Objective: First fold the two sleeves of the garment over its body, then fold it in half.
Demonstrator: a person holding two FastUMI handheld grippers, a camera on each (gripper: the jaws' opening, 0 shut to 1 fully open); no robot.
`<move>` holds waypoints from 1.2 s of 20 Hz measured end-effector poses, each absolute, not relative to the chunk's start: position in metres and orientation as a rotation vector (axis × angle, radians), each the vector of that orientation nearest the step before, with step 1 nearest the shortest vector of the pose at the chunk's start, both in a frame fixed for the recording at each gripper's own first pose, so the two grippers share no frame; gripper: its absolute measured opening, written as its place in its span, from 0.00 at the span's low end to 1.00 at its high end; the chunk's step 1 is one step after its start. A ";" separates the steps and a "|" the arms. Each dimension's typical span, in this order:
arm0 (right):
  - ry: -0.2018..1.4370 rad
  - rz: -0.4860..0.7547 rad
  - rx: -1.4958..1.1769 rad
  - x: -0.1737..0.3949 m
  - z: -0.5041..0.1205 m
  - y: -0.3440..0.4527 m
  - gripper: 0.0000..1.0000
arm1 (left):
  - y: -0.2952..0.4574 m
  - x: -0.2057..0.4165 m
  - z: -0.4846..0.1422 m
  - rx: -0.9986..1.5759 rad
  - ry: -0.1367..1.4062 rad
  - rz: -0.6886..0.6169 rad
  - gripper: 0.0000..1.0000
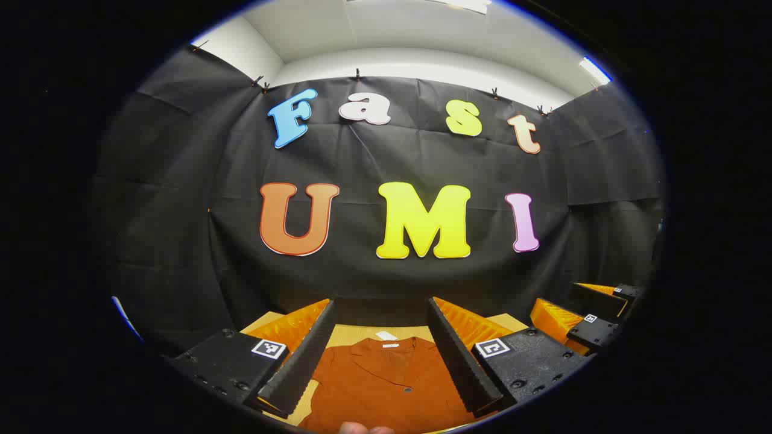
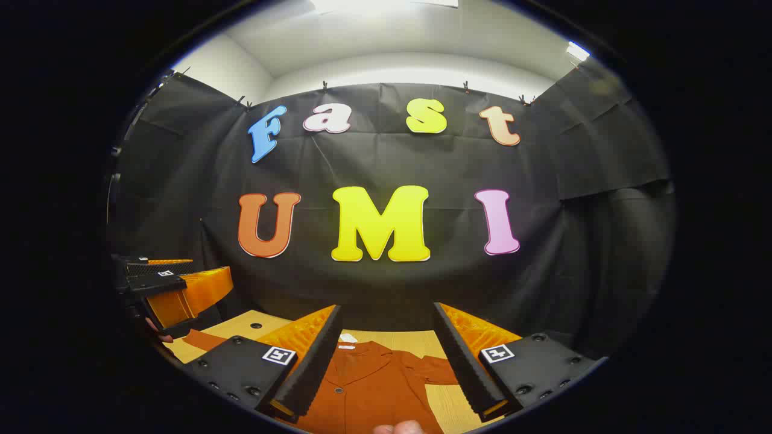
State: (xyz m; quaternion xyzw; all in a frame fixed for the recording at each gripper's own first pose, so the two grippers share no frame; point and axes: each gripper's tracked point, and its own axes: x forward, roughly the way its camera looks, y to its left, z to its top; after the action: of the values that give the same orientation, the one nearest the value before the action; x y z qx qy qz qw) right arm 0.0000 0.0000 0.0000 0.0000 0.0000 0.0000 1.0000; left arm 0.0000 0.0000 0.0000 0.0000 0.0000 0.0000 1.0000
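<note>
The rust-coloured garment lay flat on the tabletop. The left gripper and right gripper hovered above it, jaws spread and empty.

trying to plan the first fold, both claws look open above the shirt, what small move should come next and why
Probably lower the right claw toward the sleeve lying out to the side of the rust-orange shirt. Both claws stand open and hold nothing, the left claw hovering over the shirt's collar area, and the shirt lies flat on the wooden table with that sleeve not yet folded over the body.

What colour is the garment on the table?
Rust orange, plain with no pattern; the garment shows best in the left gripper view.
</note>
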 end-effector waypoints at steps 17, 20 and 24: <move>0.018 -0.007 0.010 -0.007 -0.002 -0.011 0.95 | -0.002 -0.007 0.004 -0.004 -0.011 0.028 0.98; 0.009 -0.030 -0.009 -0.008 0.001 -0.020 0.95 | -0.006 -0.007 0.004 -0.005 -0.012 0.023 0.98; 0.007 -0.041 0.010 -0.010 0.003 -0.025 0.95 | -0.012 -0.010 0.004 -0.003 -0.015 0.010 0.98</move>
State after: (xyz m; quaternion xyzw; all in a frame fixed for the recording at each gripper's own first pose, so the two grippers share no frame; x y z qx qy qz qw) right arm -0.0103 -0.0247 0.0035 0.0048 0.0036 -0.0204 0.9998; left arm -0.0099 -0.0120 0.0044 -0.0014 -0.0077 0.0049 1.0000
